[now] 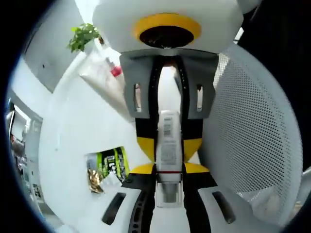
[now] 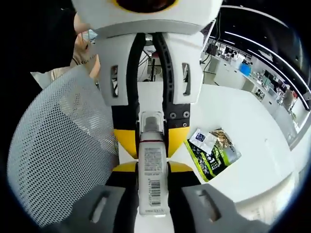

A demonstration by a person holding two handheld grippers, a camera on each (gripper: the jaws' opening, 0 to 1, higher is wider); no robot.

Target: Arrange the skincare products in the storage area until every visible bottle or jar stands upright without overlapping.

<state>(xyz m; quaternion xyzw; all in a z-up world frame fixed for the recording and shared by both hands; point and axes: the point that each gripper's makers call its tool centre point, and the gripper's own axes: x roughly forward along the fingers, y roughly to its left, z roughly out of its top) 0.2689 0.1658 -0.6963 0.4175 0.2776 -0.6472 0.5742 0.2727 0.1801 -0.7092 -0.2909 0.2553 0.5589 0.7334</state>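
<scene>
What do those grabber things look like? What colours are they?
The left gripper has a white body, black slotted rails down the middle and yellow wedge-shaped pads. The right gripper matches it: white shell, black rails, yellow pads. Facing it in the right gripper view, the other one shows grey finger plates with small slots. Each has a white housing with a yellow ring around a dark round opening.

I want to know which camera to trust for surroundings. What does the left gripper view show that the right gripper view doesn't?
Left gripper view alone: a green plant.

Right gripper view alone: a hand and a background office area.

Both: the white tube clamped between both grippers, a white mesh basket, a green snack packet and the white table.
</scene>
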